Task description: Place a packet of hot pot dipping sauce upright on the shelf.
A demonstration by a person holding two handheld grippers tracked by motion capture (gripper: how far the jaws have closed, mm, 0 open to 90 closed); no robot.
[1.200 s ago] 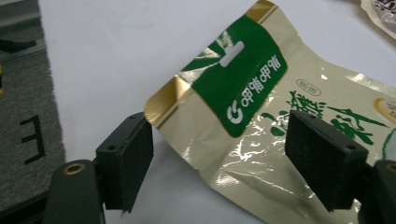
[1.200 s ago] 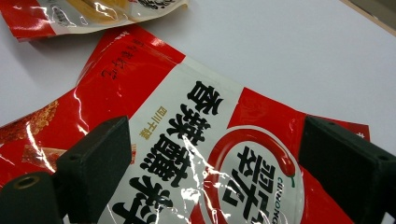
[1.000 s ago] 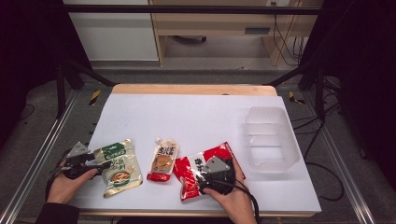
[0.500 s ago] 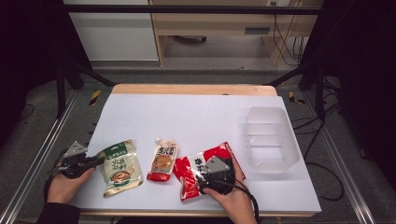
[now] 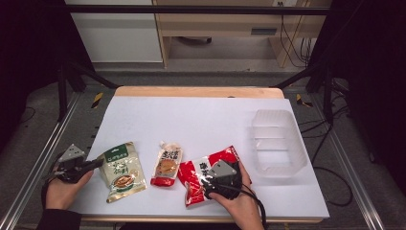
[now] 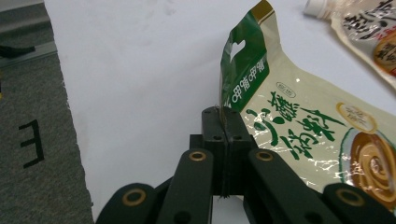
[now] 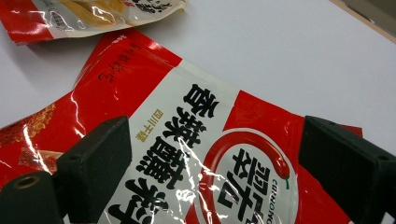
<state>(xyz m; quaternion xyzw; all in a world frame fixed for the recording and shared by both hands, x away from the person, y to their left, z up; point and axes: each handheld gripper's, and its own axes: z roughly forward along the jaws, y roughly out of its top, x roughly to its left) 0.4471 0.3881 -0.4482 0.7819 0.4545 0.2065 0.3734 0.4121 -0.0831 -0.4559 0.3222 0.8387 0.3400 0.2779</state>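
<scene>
Currently, left to right:
Left gripper: jaws have just been closing and now pinch the left edge of the green pouch, which lies at the surface's front left.
Middle: small spouted pouch, flat, just right of the green one.
Right gripper: jaws spread wide over the red pouch, lying flat.
Far right: clear tray.

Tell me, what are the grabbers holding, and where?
The left hand-held gripper pinches the green packet by its green top edge. The right hand-held gripper is open above the red packet, holding nothing.
</scene>
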